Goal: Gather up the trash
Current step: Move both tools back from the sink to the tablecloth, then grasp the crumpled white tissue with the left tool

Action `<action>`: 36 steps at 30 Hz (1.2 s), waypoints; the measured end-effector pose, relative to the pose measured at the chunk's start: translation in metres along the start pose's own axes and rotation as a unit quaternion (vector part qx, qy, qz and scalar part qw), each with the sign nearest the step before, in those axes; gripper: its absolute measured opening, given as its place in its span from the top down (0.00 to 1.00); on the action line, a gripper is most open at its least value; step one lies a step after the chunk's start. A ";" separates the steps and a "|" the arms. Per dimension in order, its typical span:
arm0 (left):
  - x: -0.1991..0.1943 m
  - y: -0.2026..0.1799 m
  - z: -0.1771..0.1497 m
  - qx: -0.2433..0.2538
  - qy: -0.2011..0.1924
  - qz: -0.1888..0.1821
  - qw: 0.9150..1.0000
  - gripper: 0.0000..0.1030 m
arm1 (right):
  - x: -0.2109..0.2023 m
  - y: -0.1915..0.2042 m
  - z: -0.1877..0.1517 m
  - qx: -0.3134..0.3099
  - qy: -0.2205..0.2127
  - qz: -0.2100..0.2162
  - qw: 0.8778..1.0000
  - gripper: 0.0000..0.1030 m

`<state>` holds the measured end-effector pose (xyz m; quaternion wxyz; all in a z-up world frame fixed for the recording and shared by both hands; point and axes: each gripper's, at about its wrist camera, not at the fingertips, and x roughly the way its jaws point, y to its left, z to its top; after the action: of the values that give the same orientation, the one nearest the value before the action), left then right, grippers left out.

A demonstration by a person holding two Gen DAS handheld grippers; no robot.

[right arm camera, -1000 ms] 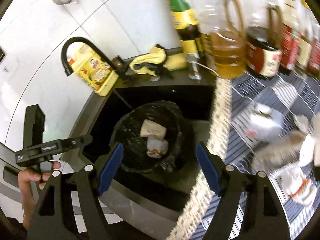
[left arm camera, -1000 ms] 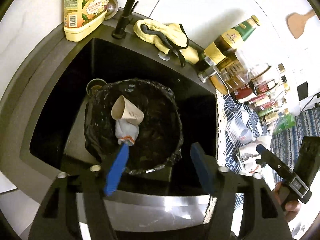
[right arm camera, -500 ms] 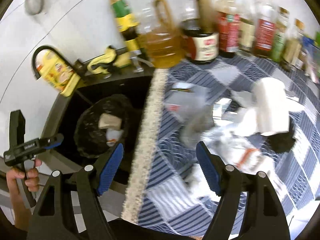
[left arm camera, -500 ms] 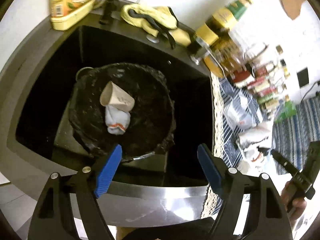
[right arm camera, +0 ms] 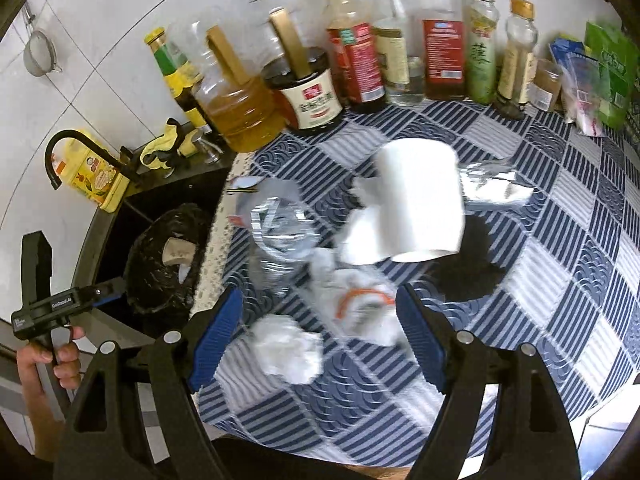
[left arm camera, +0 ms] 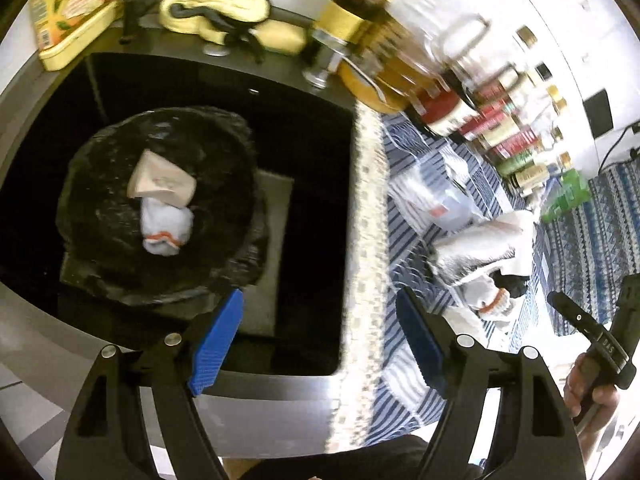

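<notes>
A black-lined trash bin (left arm camera: 100, 264) stands in the dark sink and holds a paper cup (left arm camera: 160, 178) and a white wrapper with an orange stripe (left arm camera: 164, 224). My left gripper (left arm camera: 320, 340) is open and empty above the sink's front right corner. My right gripper (right arm camera: 320, 338) is open and empty over the checked cloth, above a white wrapper with an orange stripe (right arm camera: 356, 308) and a crumpled tissue (right arm camera: 288, 350). A white paper cup (right arm camera: 416, 204), a clear plastic bag (right arm camera: 280, 232), foil (right arm camera: 492, 184) and a black scrap (right arm camera: 472, 264) lie beyond.
Oil and sauce bottles (right arm camera: 360, 64) line the back wall. A black faucet (right arm camera: 80, 152), a yellow detergent bottle (right arm camera: 96, 176) and yellow gloves (left arm camera: 224, 12) sit behind the sink (left arm camera: 312, 200). The blue checked cloth (right arm camera: 560, 280) covers the counter to the right.
Both grippers have swung right. The right one has left the bin and now hangs over the trash pile on the cloth. The left one has shifted from the bin toward the counter edge.
</notes>
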<state>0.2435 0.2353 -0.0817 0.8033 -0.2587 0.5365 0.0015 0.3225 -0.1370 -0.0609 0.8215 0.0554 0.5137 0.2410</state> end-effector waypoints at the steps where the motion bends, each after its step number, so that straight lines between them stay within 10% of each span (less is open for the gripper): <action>1: 0.005 -0.014 -0.003 0.008 0.005 0.007 1.000 0.25 | -0.002 -0.010 0.000 0.002 0.001 0.004 1.000 0.24; 31: 0.120 -0.187 -0.057 0.080 0.085 0.111 0.987 0.21 | -0.016 -0.183 -0.018 0.017 0.019 0.084 0.996 0.24; 34: 0.126 -0.189 -0.058 0.071 0.079 0.107 0.989 0.26 | -0.020 -0.197 -0.020 0.023 0.016 0.083 0.996 0.24; 36: 0.130 -0.190 -0.057 0.070 0.082 0.109 0.988 0.47 | -0.021 -0.204 -0.020 0.028 0.013 0.087 0.996 0.24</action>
<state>0.3027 0.0114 -0.1320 0.7677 -0.1411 0.6244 0.0298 0.3663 -0.3289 -0.1218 0.7887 0.1202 0.5242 0.2978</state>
